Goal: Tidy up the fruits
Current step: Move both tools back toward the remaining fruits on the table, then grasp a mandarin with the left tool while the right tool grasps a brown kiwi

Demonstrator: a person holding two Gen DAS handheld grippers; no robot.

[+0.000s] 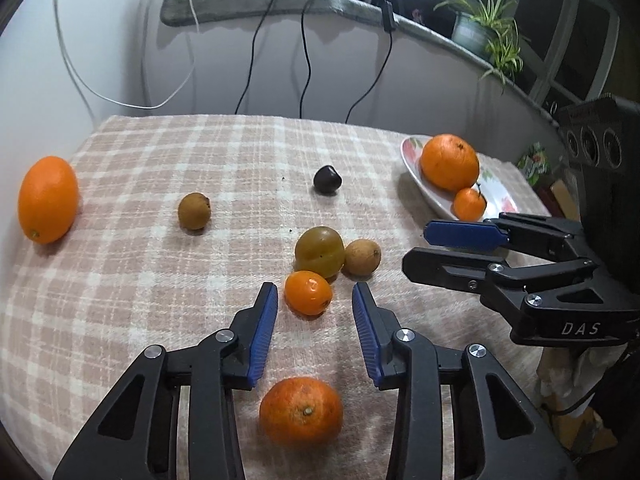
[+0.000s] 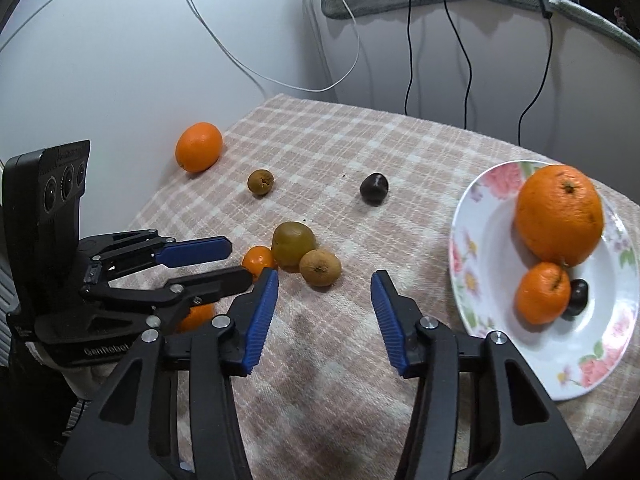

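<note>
Floral plate (image 2: 480,344) holding 2 oranges (image 2: 559,213) and 1 dark fruit (image 2: 578,297), left gripper (image 1: 315,297) and right gripper (image 2: 324,280) wide apart, empty

Five orange citrus fruits: a large orange (image 2: 559,213) and a small mandarin (image 2: 543,293) on the one flowered white plate (image 2: 480,280), a far-left oval orange (image 1: 47,199), a small one (image 1: 308,293) and a near one (image 1: 301,411). Two brown round fruits (image 1: 194,211) (image 1: 362,257), one greenish plum (image 1: 319,252), two dark chestnuts (image 2: 374,187) (image 2: 577,298).

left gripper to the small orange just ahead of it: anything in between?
Nothing visible. The left gripper is open, and the small orange lies on bare cloth just off its fingertips. The green-brown fruit and tan fruit sit behind it, not in the approach.
</note>
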